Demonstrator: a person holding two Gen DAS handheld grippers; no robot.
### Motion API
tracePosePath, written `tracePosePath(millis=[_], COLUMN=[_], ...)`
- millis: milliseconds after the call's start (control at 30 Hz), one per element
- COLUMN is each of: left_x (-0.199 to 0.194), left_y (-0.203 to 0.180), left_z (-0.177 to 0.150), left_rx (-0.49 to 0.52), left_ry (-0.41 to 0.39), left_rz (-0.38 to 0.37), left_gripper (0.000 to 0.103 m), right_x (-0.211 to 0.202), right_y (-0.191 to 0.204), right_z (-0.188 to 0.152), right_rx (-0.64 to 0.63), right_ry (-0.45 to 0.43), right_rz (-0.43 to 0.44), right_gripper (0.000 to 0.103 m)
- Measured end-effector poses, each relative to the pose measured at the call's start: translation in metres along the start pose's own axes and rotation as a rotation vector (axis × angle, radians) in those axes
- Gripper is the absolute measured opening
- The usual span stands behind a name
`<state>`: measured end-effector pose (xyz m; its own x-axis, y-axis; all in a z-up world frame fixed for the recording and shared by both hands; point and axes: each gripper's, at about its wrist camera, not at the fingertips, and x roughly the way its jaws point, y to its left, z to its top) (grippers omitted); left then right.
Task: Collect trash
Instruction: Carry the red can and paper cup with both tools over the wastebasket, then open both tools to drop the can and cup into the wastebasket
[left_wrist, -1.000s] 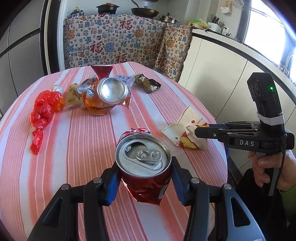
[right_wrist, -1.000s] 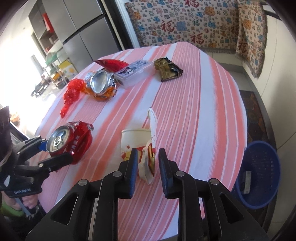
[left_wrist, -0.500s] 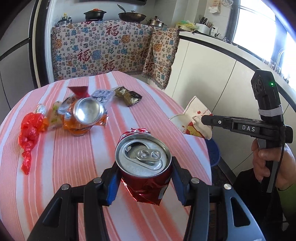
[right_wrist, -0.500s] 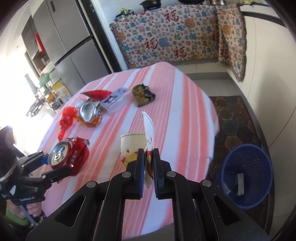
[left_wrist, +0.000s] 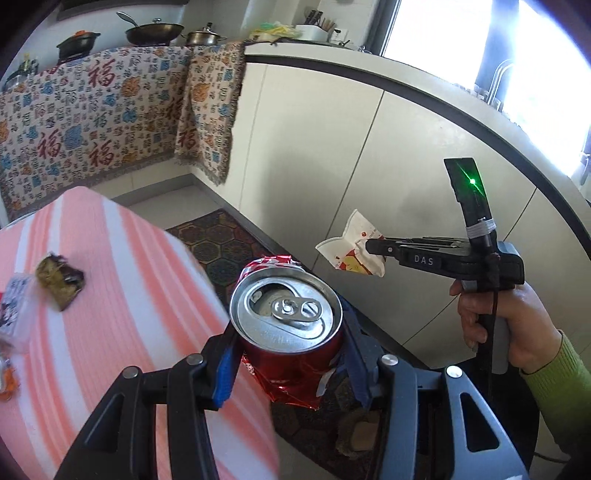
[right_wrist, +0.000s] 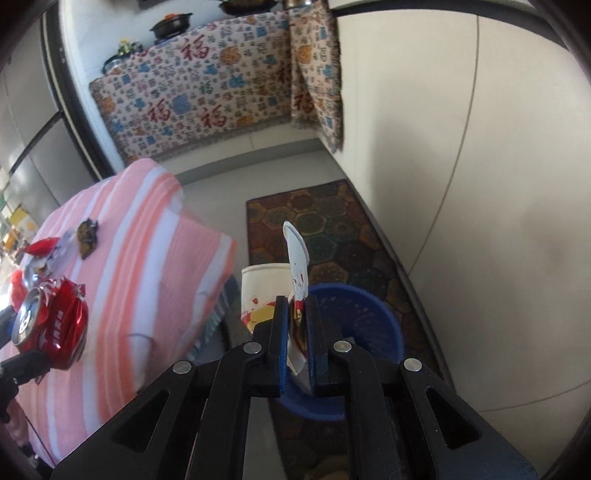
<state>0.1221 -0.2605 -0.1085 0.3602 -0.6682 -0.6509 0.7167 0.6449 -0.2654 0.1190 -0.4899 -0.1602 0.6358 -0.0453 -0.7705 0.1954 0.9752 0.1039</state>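
My left gripper (left_wrist: 291, 354) is clamped on one crushed red can (left_wrist: 291, 343), its blue pads pressed to the dented sides; the can's long axis runs along the fingers, with the opened top and pull tab facing my camera and the crumpled base pointing away and down, just past the edge of the striped table (left_wrist: 122, 280). My right gripper (right_wrist: 298, 325) has its jaws together on one flattened paper cup (right_wrist: 266, 295), pinching a torn flap that stands straight up between the pads, the cup's body hanging to the left of them. The cup sits right over a single blue basket (right_wrist: 380, 325) on the floor, whose near side is hidden behind my fingers. On the table I can count one dark wrapper (left_wrist: 61, 282) clearly; the other litter at the far left edge is cut off and blurred, so I cannot count it.
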Motion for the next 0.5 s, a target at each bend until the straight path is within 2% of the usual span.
tracePosePath(millis=[133,300,500], left_x=[0.054,0.115,0.160], left_y=[-0.023,-0.035,-0.040], left_z=[0.011,0.019,0.021], left_rx=[0.018,-0.003,-0.017], left_ry=[0.037,0.088,0.137], left_rz=[-0.031,-0.072,-0.083], left_gripper=[0.051,0.051,0.051], right_x=[0.016,0.028,0.033], right_y=[-0.035,-0.060,-0.077], right_z=[0.000,-0.007,-0.007], right_rx=[0.062,0.121,0.175], right_ry=[0.012,0.036,0.039], right_rz=[-0.025,-0.023,-0.030], right_gripper=[0.007,0.007,0.007])
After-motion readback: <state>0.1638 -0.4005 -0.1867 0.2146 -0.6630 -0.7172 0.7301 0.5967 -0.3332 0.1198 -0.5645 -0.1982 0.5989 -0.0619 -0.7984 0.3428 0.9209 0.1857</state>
